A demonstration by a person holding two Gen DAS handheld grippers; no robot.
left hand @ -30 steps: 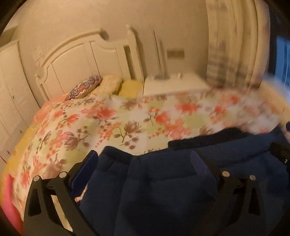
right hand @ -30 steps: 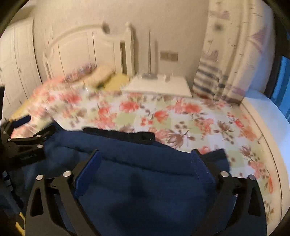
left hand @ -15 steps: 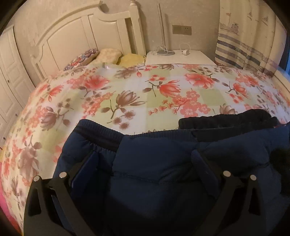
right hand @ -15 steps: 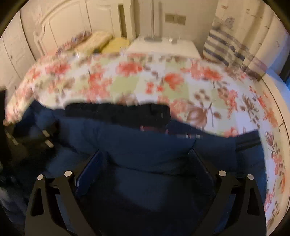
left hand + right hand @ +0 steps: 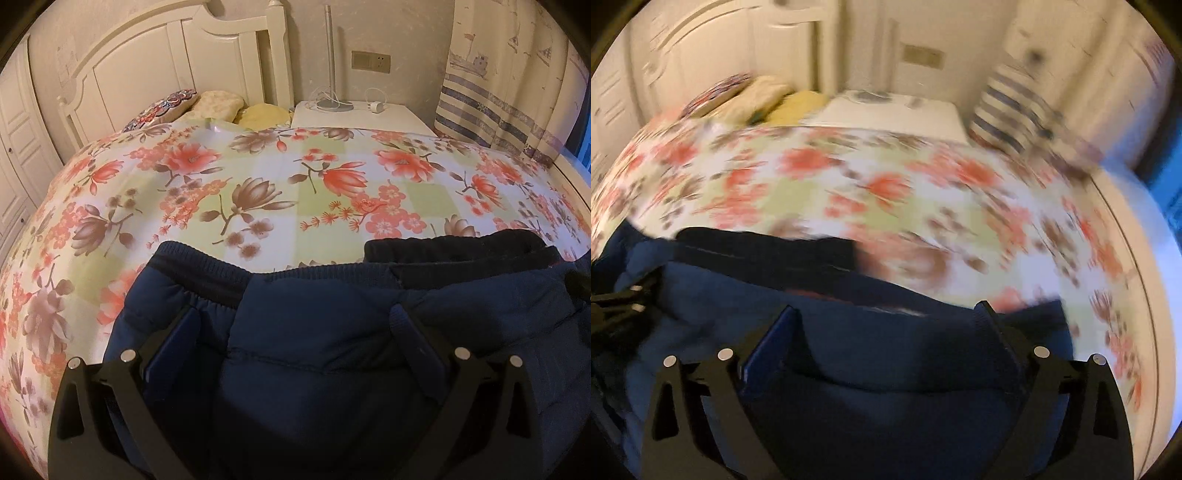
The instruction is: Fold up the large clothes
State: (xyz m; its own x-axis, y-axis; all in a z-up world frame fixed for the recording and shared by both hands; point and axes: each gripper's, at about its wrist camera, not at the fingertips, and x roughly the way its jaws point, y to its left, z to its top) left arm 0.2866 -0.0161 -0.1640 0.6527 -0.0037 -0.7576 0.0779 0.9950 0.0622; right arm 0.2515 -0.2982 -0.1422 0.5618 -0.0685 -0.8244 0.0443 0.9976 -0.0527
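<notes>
A large navy padded jacket (image 5: 314,332) with ribbed cuffs and a dark collar (image 5: 458,247) lies on the floral bedspread (image 5: 258,184). My left gripper (image 5: 295,325) is low over it, jaws spread wide, the fabric bulging between the fingers (image 5: 417,347). In the blurred right wrist view my right gripper (image 5: 886,325) is likewise spread wide over the same jacket (image 5: 886,369) near its right edge. The left gripper (image 5: 624,299) shows at the far left there.
A white headboard (image 5: 166,66) and pillows (image 5: 218,103) are at the far end of the bed. A white nightstand (image 5: 358,114) with a lamp and charger stands beside it. A striped curtain (image 5: 509,103) hangs at the right. White wardrobe doors (image 5: 14,147) are at left.
Both grippers have lowered with the jacket onto the bed. The left view has settled; the right gripper is still moving, its view blurred.
</notes>
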